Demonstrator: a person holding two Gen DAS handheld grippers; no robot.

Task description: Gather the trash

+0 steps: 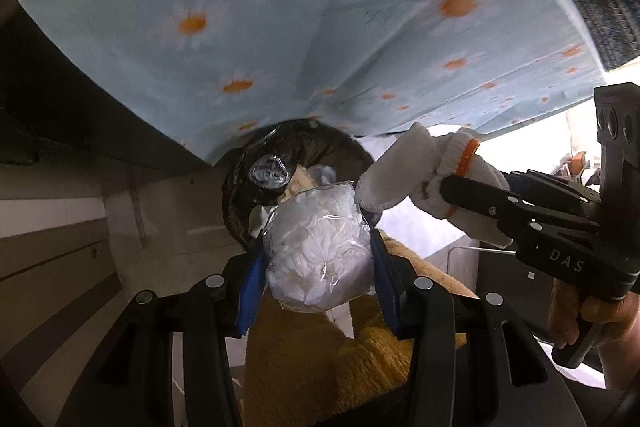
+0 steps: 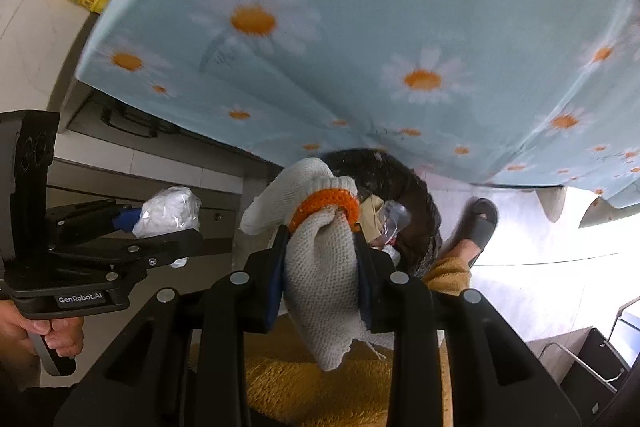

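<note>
- Overhead hangs a pale blue daisy-print tablecloth (image 2: pixel 360 39), its edge draping over the round black-lined trash bin (image 1: pixel 240 179) on the tiled floor.
- Left gripper (image 1: pixel 316 259) pinches a clear plastic bag stuffed with white tissue (image 1: pixel 316 251), poised just before the bin's mouth.
- Right gripper (image 2: pixel 320 267) clamps a white knitted glove with an orange cuff (image 2: pixel 320 267) beside the rim.
- Drop-off step, it seems: next, carry both over the opening and let go.
</note>
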